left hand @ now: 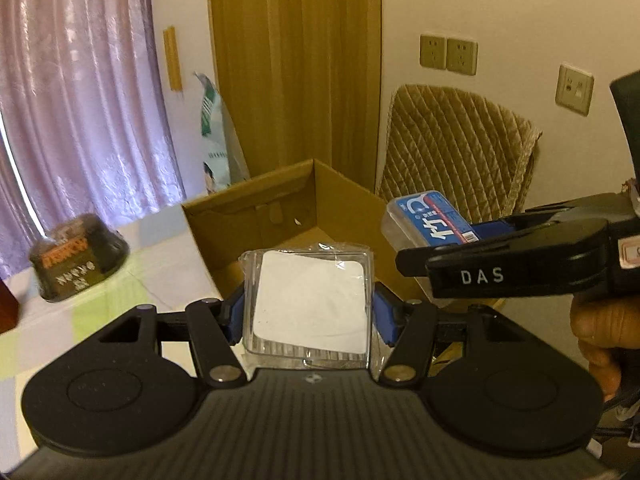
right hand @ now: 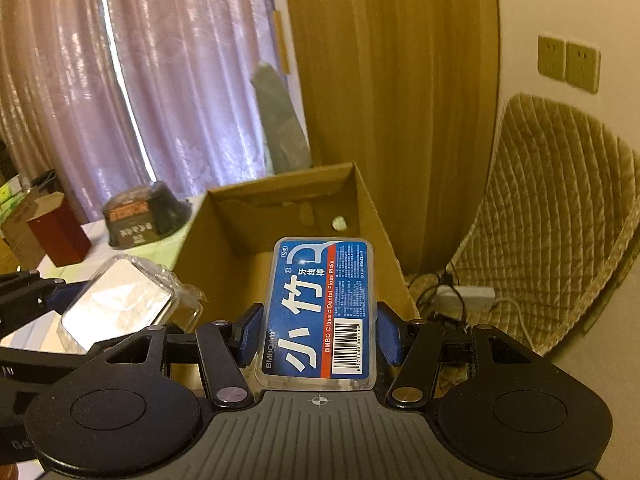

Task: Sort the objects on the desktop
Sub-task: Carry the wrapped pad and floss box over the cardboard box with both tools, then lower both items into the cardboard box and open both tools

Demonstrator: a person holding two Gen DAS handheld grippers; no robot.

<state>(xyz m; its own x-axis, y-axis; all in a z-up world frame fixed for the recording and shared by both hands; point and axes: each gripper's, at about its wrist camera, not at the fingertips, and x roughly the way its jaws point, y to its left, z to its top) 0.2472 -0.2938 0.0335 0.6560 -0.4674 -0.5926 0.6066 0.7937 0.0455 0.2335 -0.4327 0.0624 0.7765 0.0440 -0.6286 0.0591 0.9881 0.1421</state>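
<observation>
Cardboard box (right hand: pixel 280 216) (open-topped) holds one small pale scrap (right hand: pixel 339 223).

Dark bowl-shaped tub (left hand: pixel 78 258) blurred in both views; we cannot read its label. Clear case (left hand: pixel 308 304) hides part of cardboard box (left hand: pixel 276 216) floor. Hand (left hand: pixel 604 340) cut off at left view's right edge. Small print on floss-pick box (right hand: pixel 322 308) too small for us.

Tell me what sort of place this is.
Probably a room in a home: pink curtains over a window, a padded chair by wall sockets, and a table with a cardboard box.
</observation>
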